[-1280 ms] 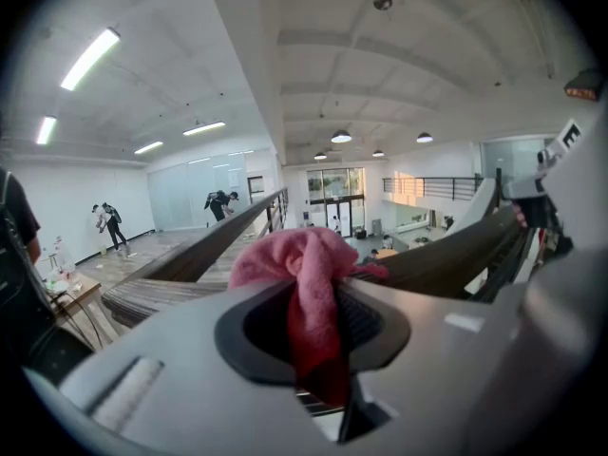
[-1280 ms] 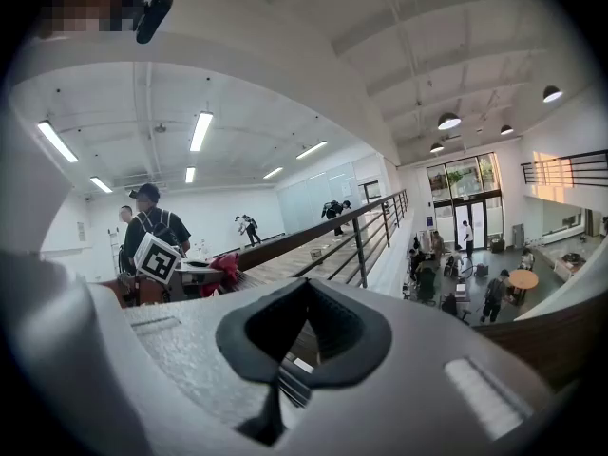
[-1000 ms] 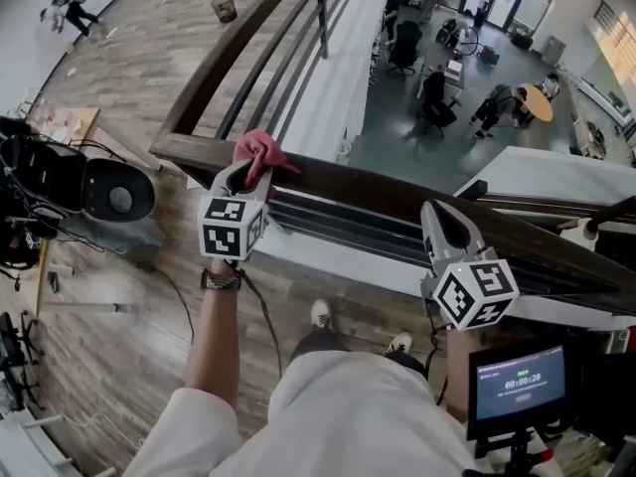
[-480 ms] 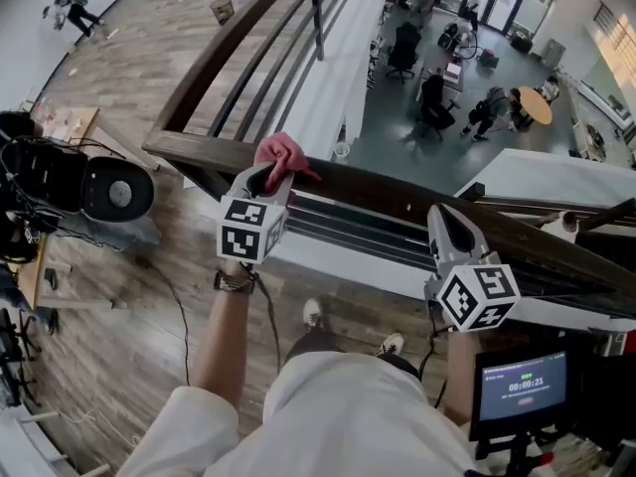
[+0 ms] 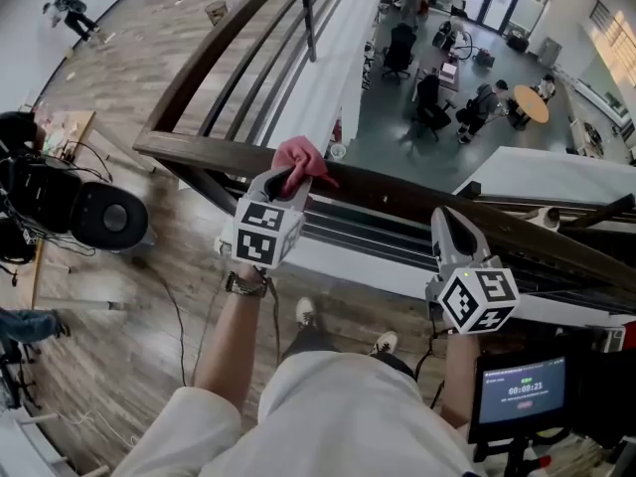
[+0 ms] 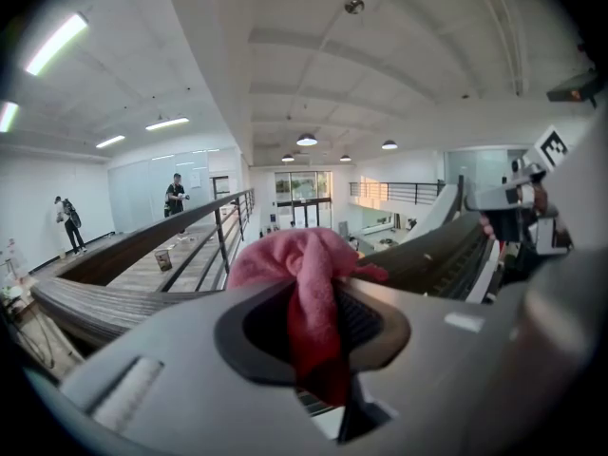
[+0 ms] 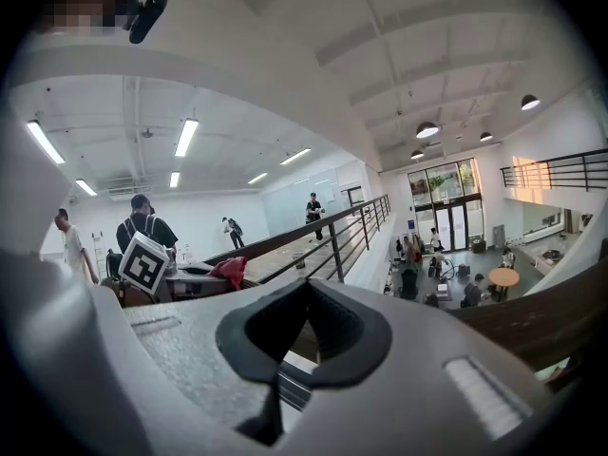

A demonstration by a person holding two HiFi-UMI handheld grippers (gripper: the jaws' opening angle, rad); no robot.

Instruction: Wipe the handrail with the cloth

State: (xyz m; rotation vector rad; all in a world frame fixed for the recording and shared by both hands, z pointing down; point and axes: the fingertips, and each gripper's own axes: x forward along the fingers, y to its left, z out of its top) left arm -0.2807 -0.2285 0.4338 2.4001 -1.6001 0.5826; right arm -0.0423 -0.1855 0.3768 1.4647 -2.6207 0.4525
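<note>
Two left fingers (image 6: 171, 350) clamp cloth (image 6: 304, 264), seemingly touching handrail (image 5: 417, 199) (right fingers (image 7: 180, 350) closed).

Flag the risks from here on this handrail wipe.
1. The left gripper pinches only a fold of the pink cloth. Most of it bunches loose on the handrail, beside an open drop with people below. A slip could send it over.
2. The right gripper, shut and empty, sits by the same rail; a wipe toward it could collide.

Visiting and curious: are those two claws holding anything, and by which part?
The left gripper is shut on the pink cloth, pinching a bunched fold; the rest puffs out beyond the jaws onto the handrail. The right gripper is shut, empty.
</note>
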